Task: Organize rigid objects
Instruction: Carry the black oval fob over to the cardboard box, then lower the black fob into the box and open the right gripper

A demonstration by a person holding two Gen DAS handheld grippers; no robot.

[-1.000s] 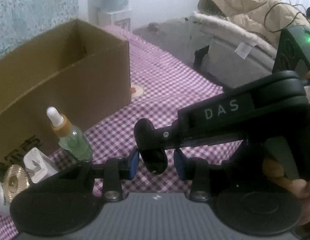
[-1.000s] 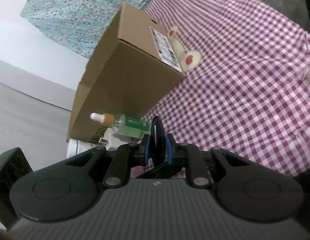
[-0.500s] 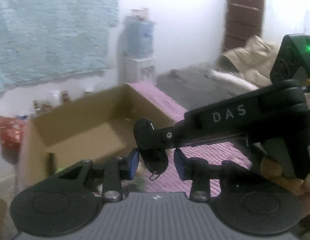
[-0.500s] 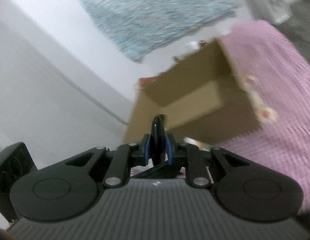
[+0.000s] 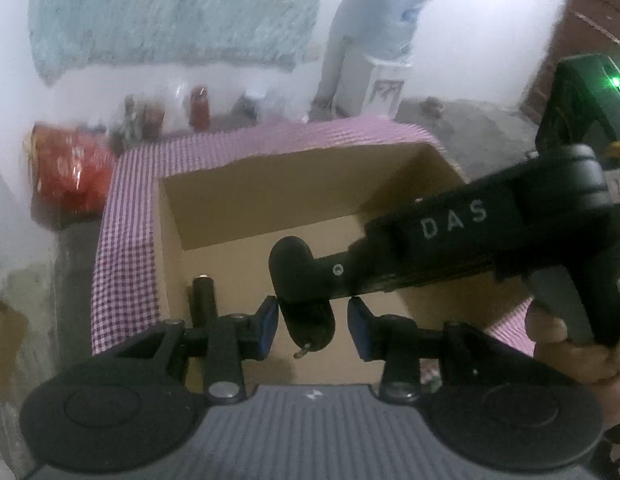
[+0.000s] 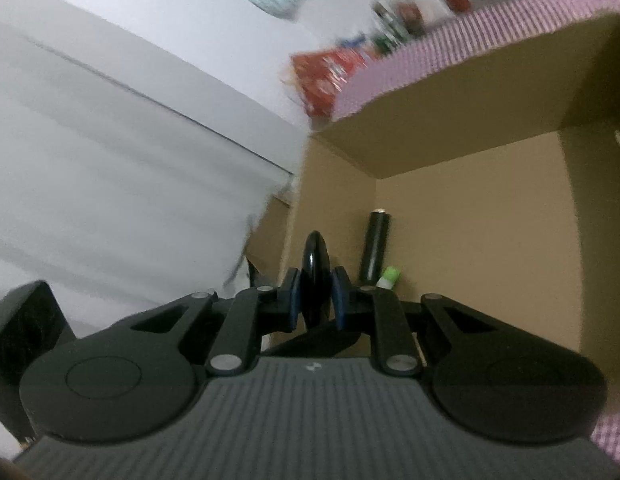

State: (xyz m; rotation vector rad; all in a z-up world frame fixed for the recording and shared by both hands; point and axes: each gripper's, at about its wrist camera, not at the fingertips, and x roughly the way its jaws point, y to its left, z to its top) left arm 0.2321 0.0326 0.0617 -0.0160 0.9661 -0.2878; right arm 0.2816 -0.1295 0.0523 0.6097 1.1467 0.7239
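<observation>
You are clamping the right gripper (image 6: 315, 294) on a black oblong piece (image 5: 304, 292), long axis upright, above the box (image 5: 270, 176), between the left gripper's (image 5: 313, 326) parted jaws.

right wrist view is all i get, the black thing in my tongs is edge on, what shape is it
Observer: The left wrist view shows it side on. Your right tongs are shut on a flat oval black piece, with a small metal ring at its lower end.
Operator: are the left tongs on it too
Observer: No. The left tongs are open, one blue pad on each side of the piece, neither gripping it.
Operator: anything tall behind the box
Observer: What looks like a water dispenser stands on the floor past the table's far end, apart from the cardboard box.
</observation>
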